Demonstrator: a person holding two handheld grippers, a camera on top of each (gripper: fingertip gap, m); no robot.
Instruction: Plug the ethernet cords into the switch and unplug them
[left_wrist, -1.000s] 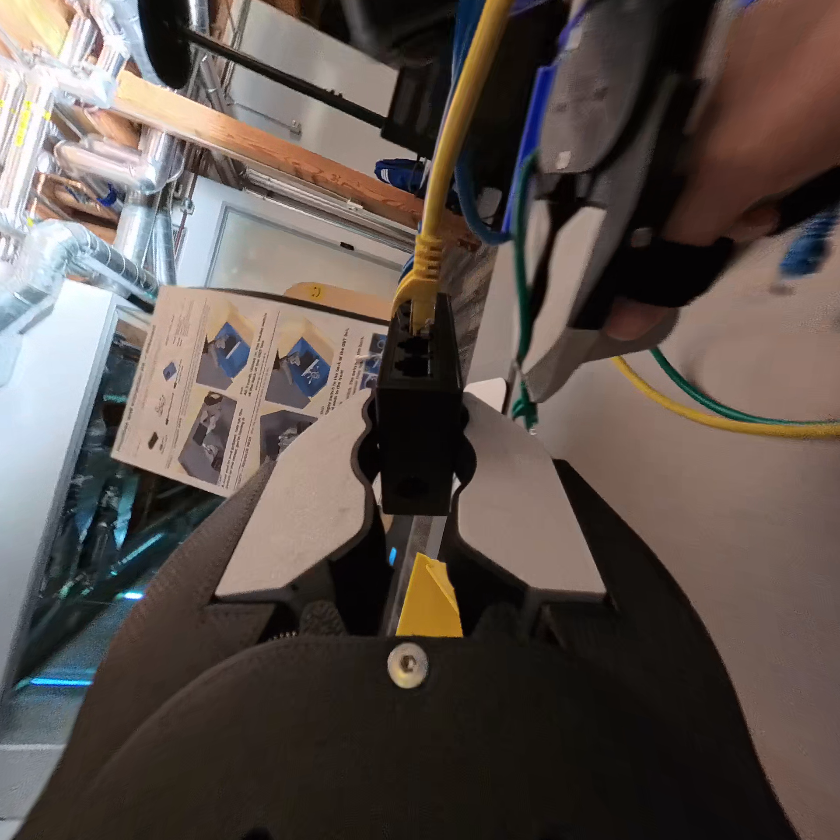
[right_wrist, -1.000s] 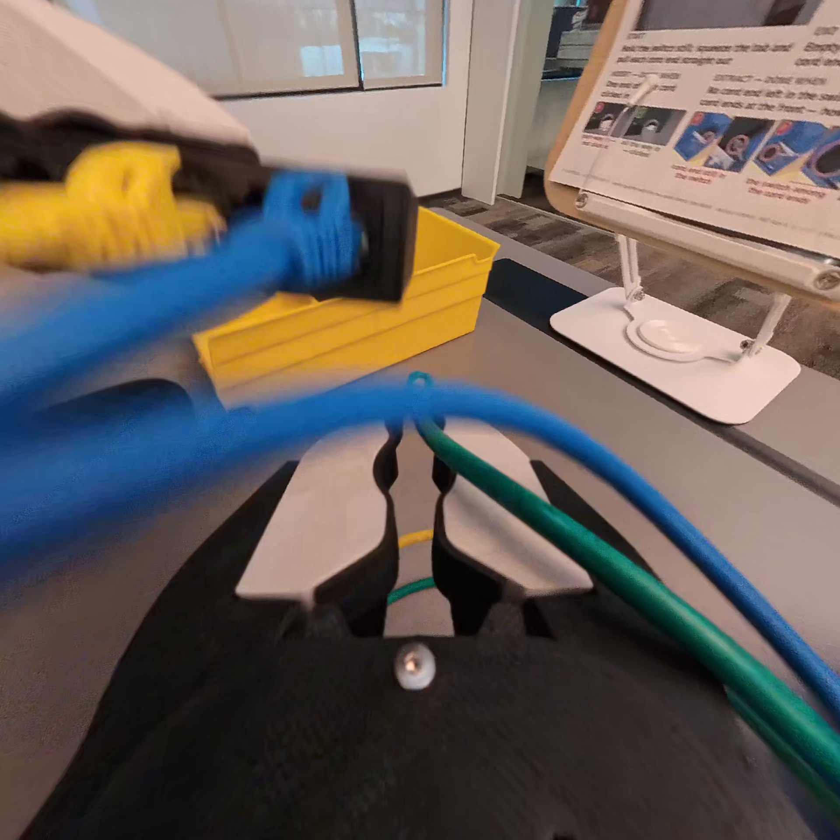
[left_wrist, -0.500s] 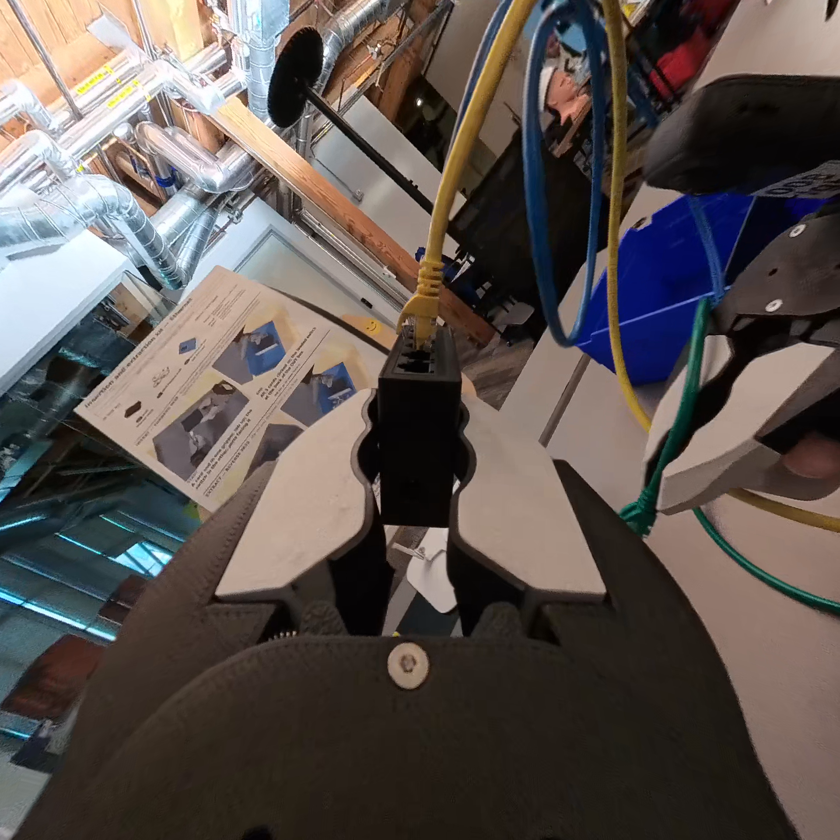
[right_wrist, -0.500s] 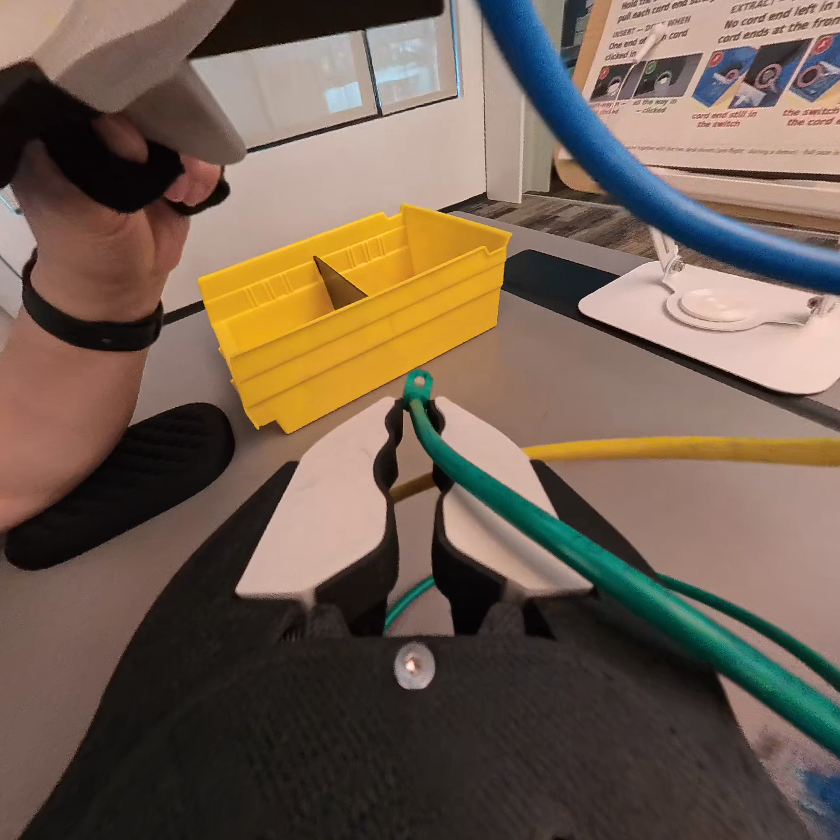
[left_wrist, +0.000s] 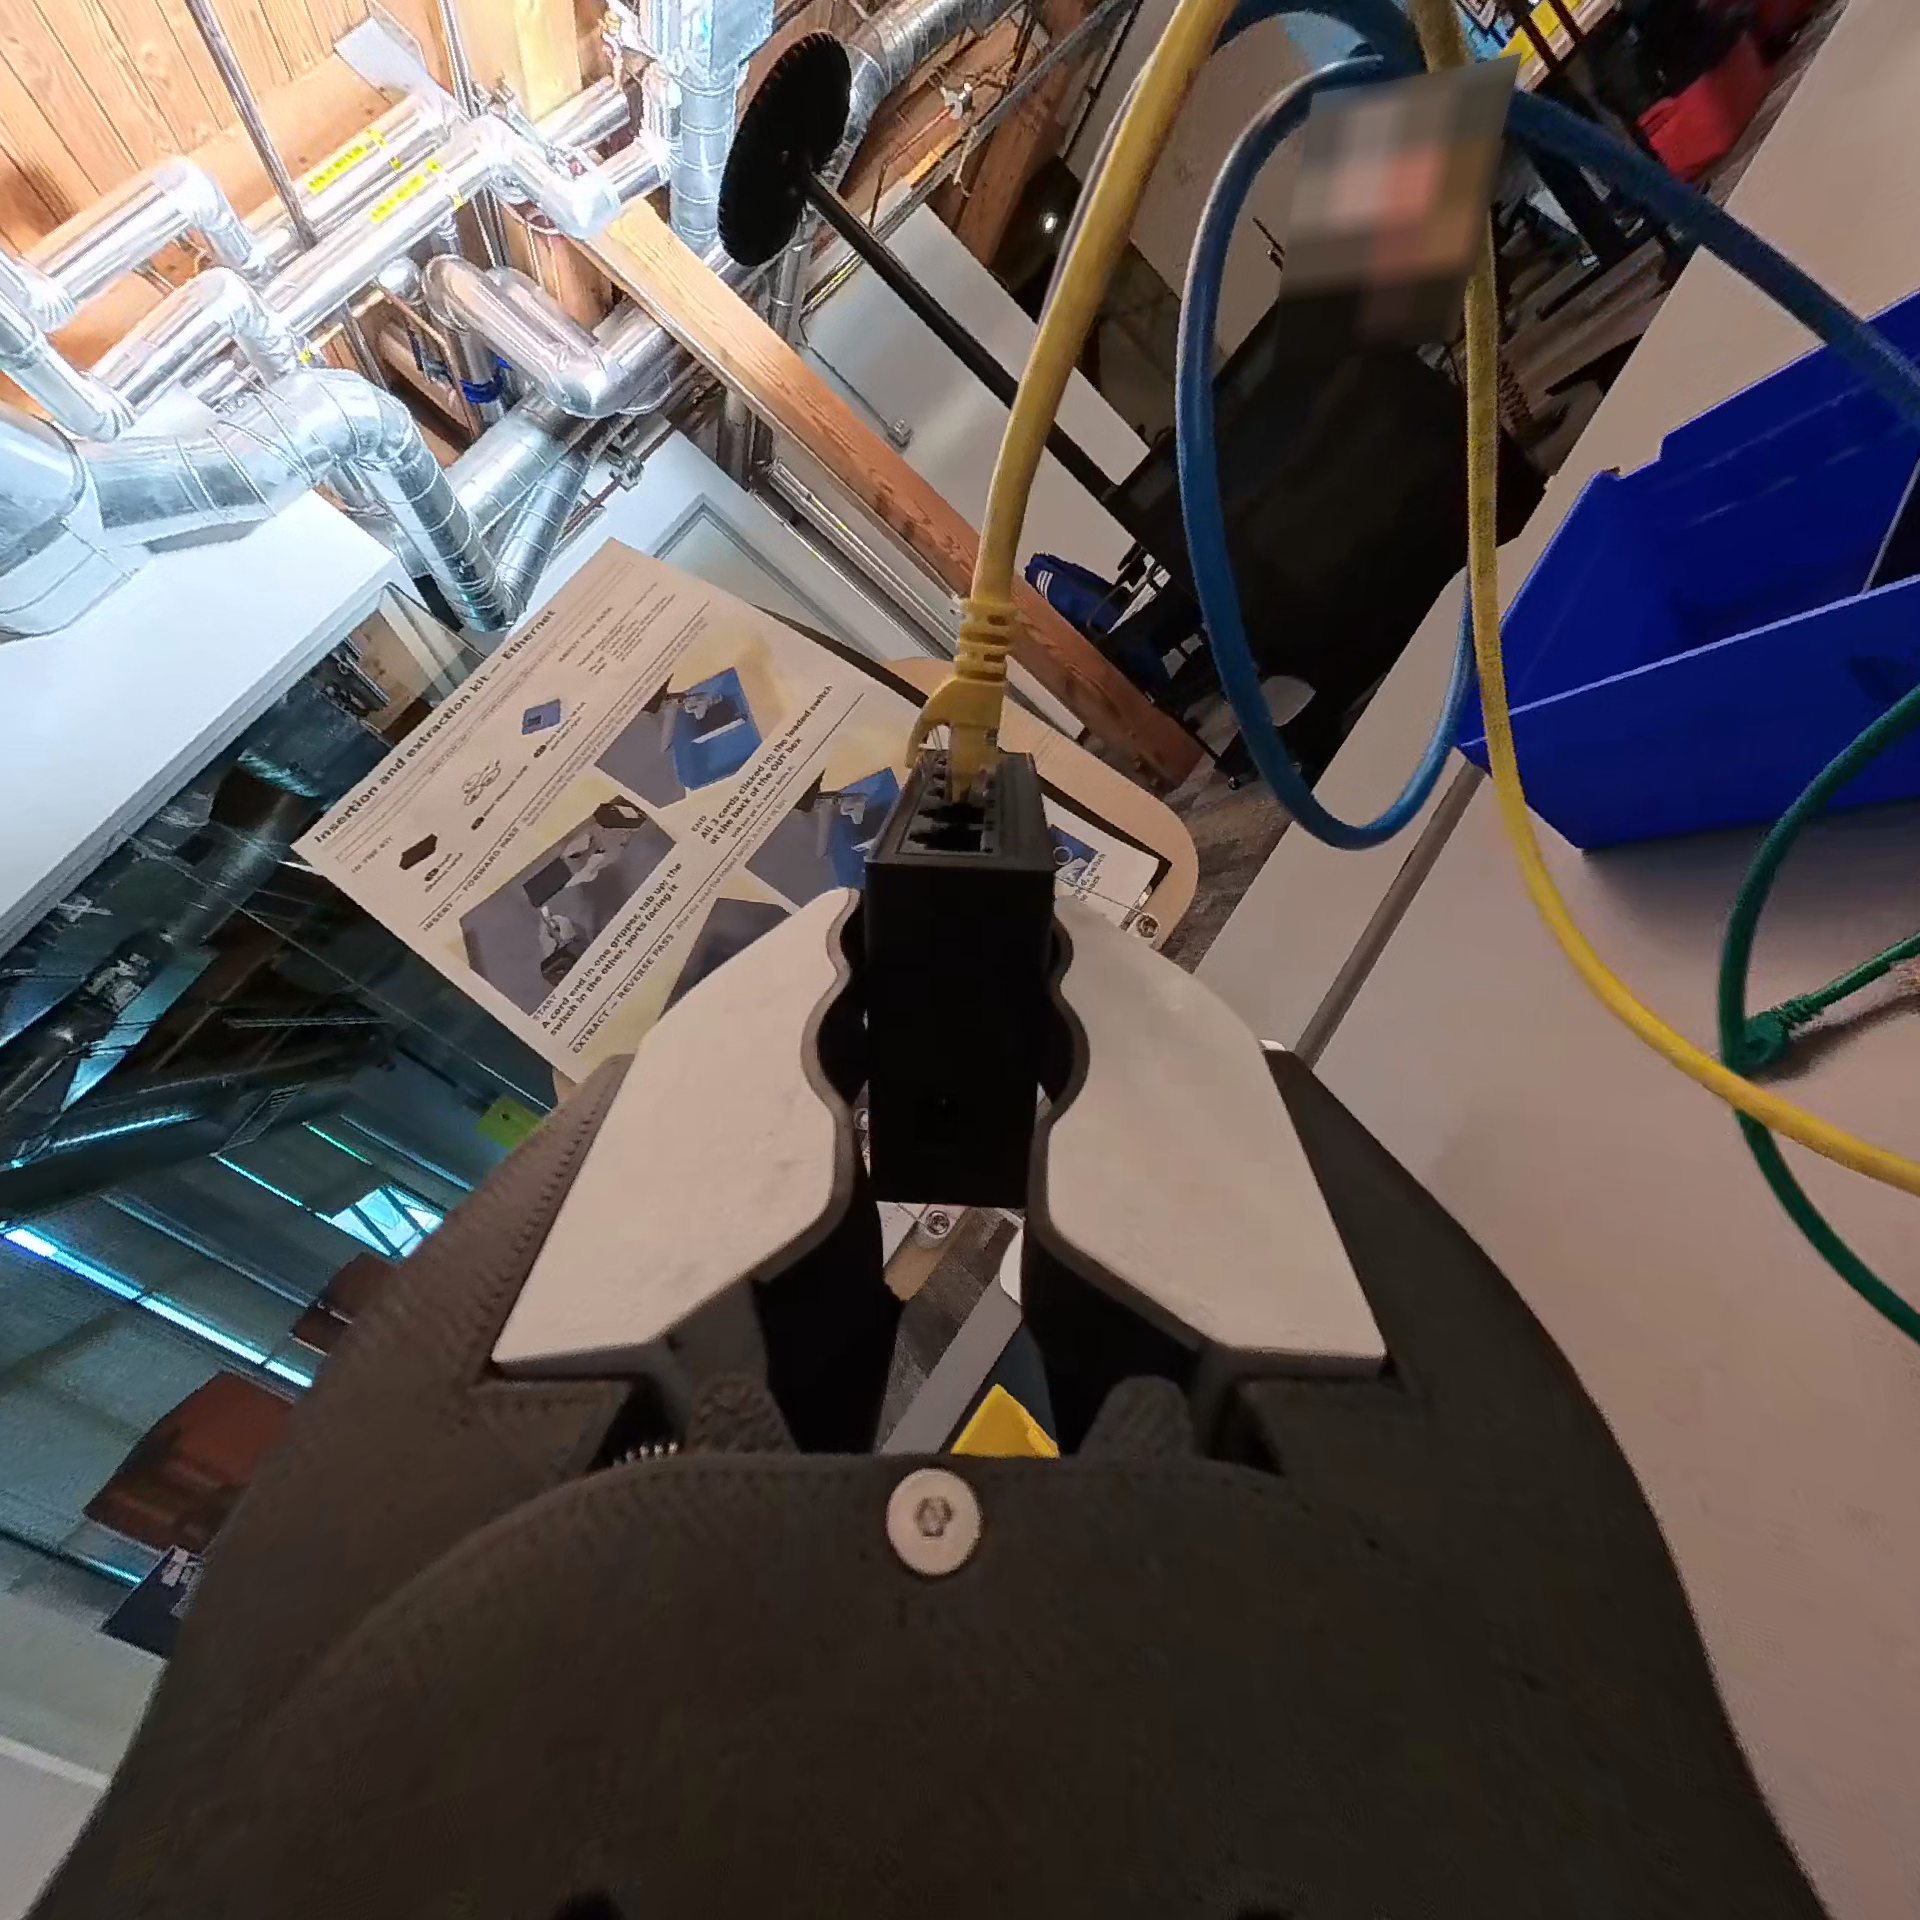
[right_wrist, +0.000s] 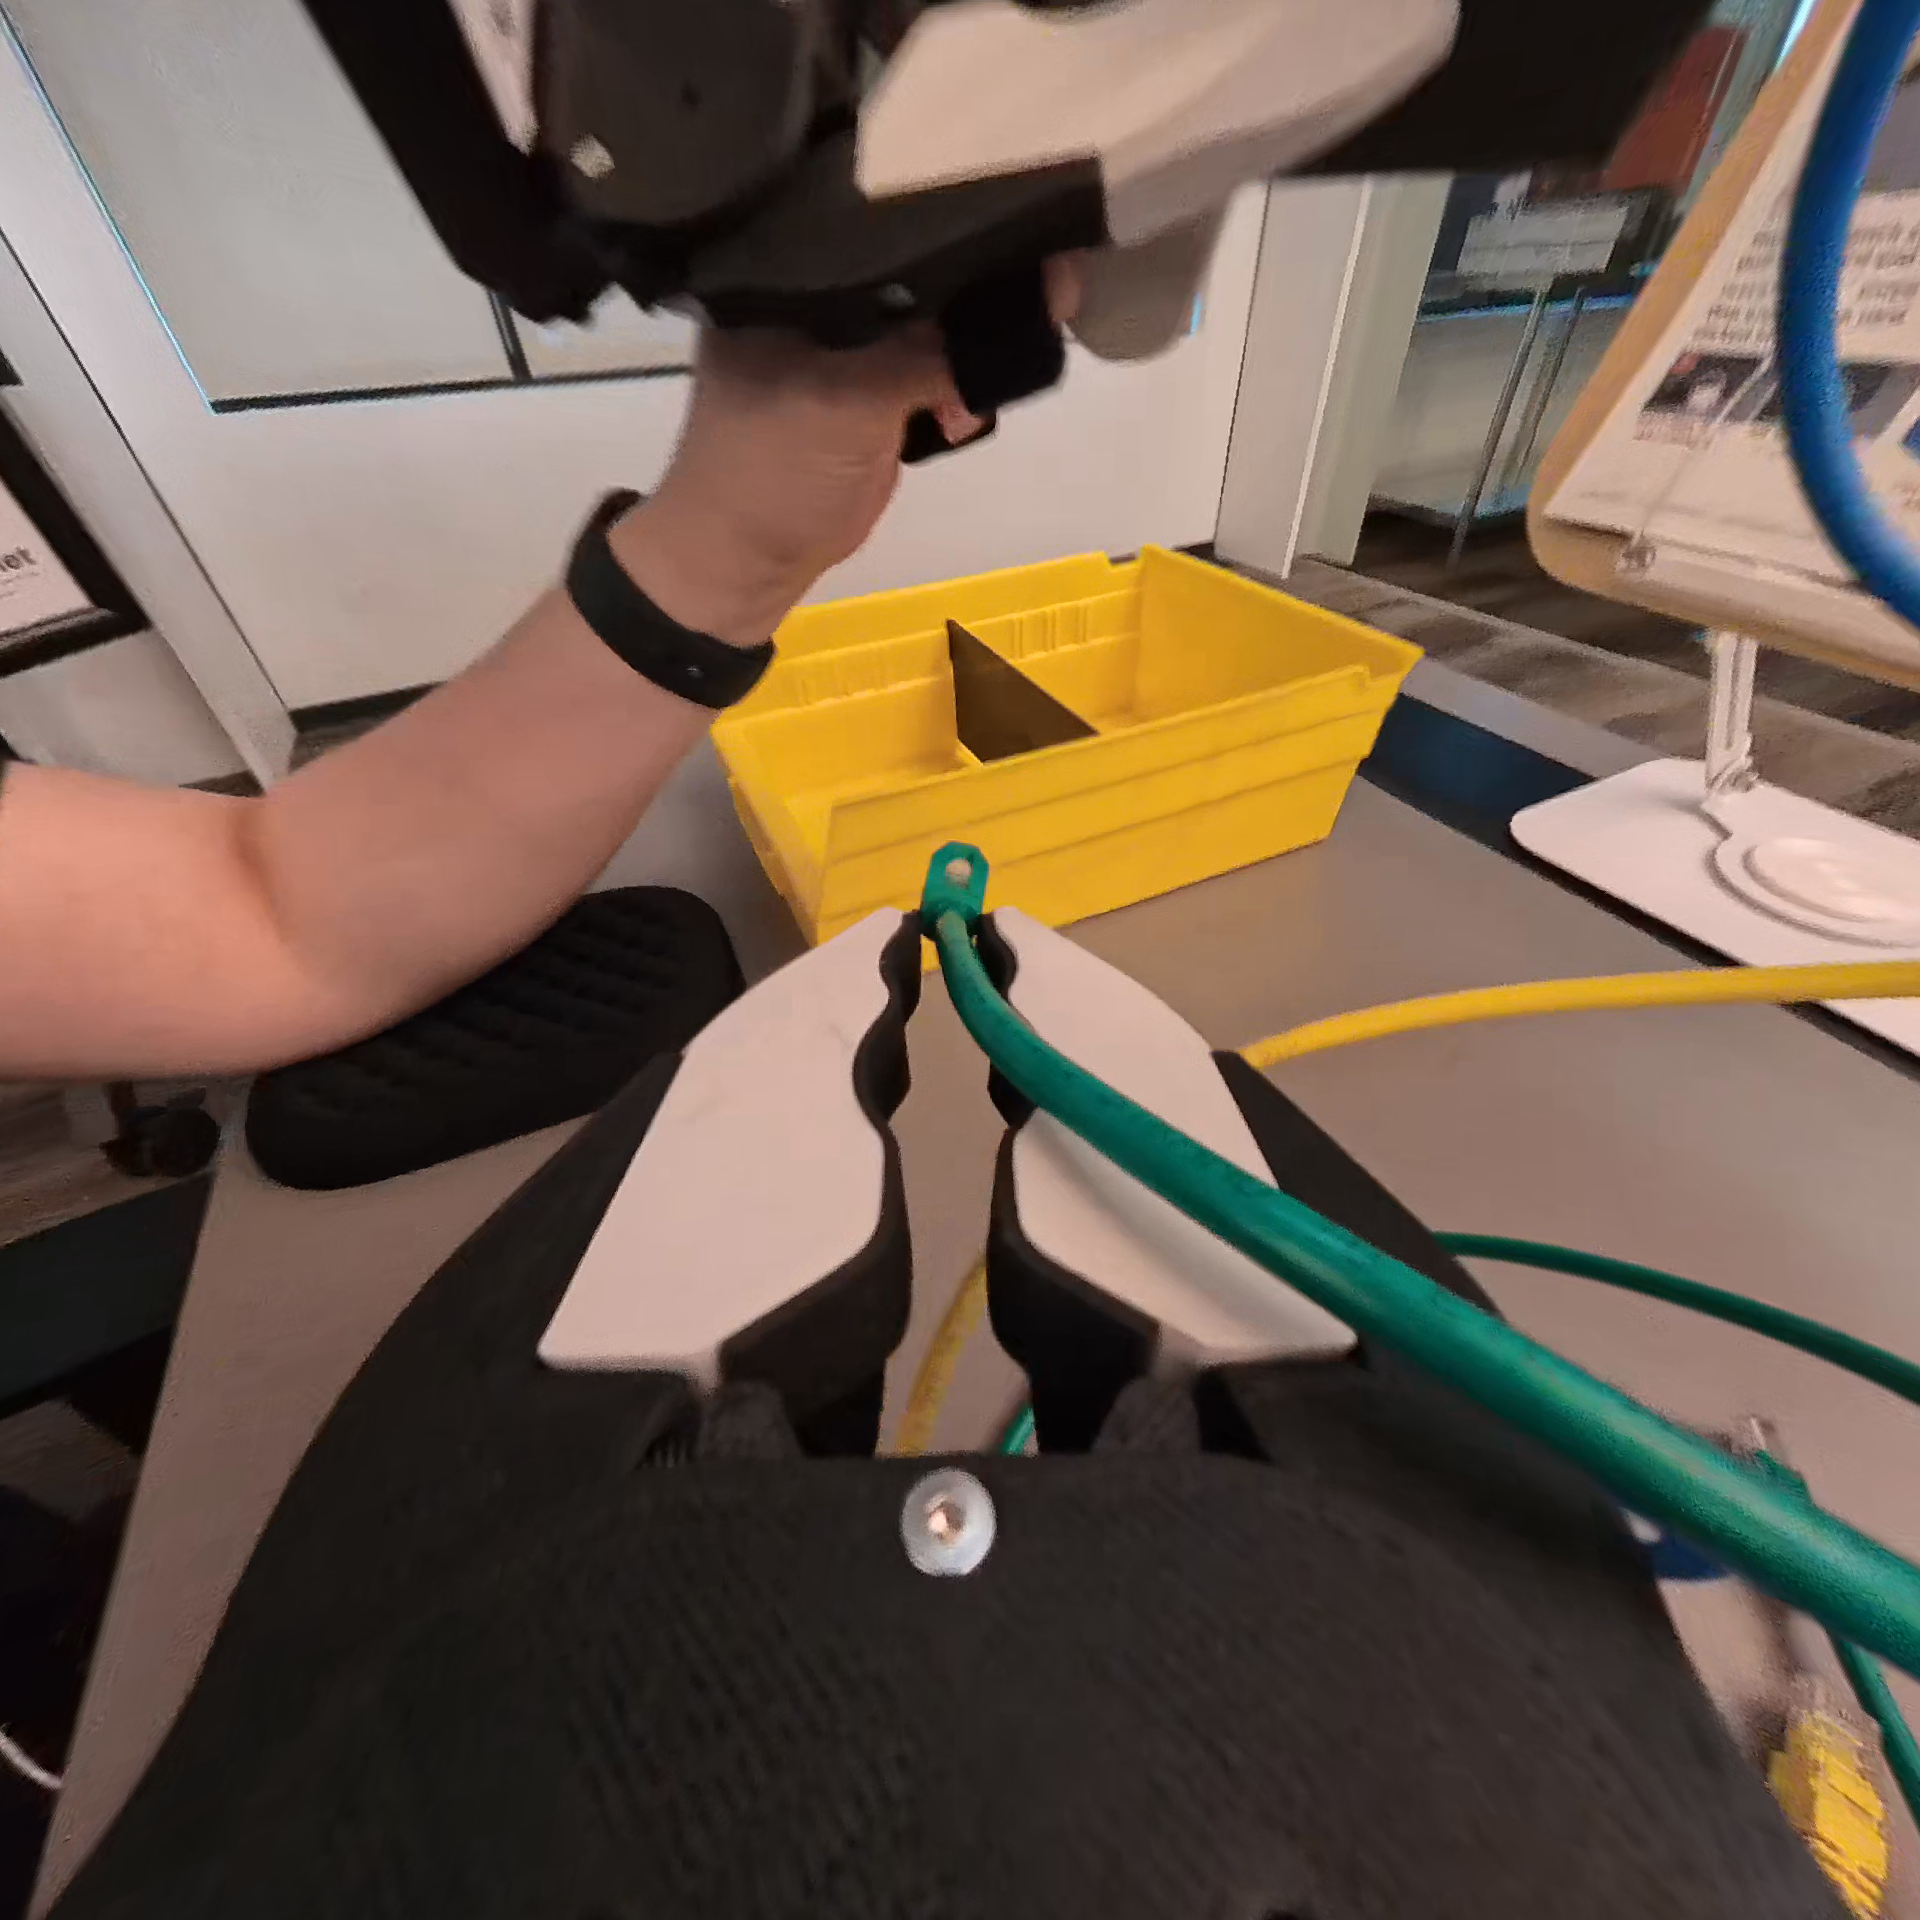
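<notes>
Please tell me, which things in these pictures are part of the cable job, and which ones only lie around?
Part of the job:
- switch, held in the left tool
- yellow cord, plugged into the switch
- green cord, its end pinched in the right tool
- blue cord, hanging in a loop

Only lying around:
- yellow bin
- blue bin
- instruction sheet
- black pad

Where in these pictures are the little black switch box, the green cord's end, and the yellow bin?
switch (left_wrist: 954, 1029), left wrist view, its black side.
green cord (right_wrist: 954, 883), right wrist view, its tip.
yellow bin (right_wrist: 1081, 821), right wrist view, front wall.
</notes>
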